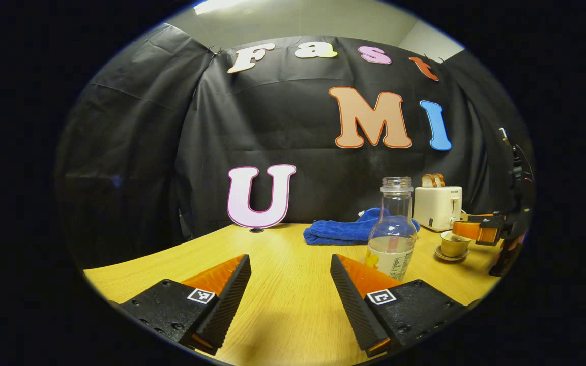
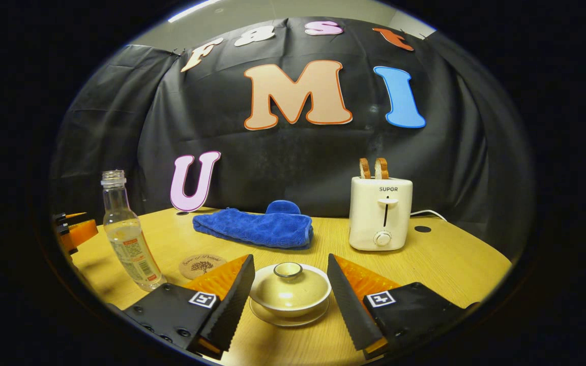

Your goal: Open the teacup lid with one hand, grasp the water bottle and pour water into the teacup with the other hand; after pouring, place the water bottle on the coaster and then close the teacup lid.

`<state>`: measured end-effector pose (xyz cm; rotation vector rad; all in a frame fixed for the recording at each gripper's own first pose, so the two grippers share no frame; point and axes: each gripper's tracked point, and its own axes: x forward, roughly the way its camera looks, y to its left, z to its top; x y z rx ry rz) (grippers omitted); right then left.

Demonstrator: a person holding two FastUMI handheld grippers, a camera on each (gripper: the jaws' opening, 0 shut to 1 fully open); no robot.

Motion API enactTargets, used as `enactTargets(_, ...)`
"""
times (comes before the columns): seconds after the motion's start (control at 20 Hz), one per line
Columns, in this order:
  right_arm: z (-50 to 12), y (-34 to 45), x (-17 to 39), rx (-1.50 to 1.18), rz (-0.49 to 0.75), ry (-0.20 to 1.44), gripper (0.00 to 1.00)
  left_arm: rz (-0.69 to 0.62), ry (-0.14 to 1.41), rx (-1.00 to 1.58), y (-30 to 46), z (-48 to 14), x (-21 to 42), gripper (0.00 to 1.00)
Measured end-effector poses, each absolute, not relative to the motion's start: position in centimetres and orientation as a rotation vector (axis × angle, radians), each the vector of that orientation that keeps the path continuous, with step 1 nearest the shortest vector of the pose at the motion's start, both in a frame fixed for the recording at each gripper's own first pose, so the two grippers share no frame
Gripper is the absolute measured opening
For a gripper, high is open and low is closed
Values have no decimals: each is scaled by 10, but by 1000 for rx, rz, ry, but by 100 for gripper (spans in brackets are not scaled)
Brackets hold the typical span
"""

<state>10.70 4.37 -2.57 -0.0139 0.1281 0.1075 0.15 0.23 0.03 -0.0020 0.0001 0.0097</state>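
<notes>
A cream teacup [image 2: 290,297] on a saucer, its lid with a ringed knob in place, sits between the spread fingers of my right gripper [image 2: 290,262], which is open around it. To its left stands a clear, capless water bottle [image 2: 127,239], about a third full, and a round cork coaster [image 2: 202,265] lies between bottle and cup. My left gripper [image 1: 290,264] is open over bare table, with the bottle [image 1: 392,229] just ahead of its right finger. Farther right in the left gripper view are the teacup [image 1: 453,244] and the right gripper [image 1: 476,231] over it.
A folded blue towel [image 2: 257,226] lies behind the coaster. A white toaster [image 2: 380,213] holding two bread slices stands at the back right, its cord trailing right. The wooden table [image 2: 450,264] is ringed by the black cloth wall.
</notes>
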Motion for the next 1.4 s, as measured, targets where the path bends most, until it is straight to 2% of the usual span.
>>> enactTargets(0.05,-27,44,111,-15,112,133,90,10,1,-2,2,0,1,92)
enactTargets(0.25,-35,49,118,-18,123,173,66,10,1,-2,2,0,2,92)
enactTargets(0.3,-35,47,121,-15,114,174,63,10,1,-2,2,0,1,92)
enactTargets(0.4,-35,47,123,-17,110,178,41,10,1,-3,2,0,1,92)
enactTargets(0.55,-35,49,123,-30,111,175,33,10,1,-2,2,0,1,92)
enactTargets(0.9,-29,52,119,-29,138,135,33,10,1,-2,2,0,1,92)
enactTargets(1.4,-8,29,91,1,51,10,33,-12,0,-4,-3,0,0,92)
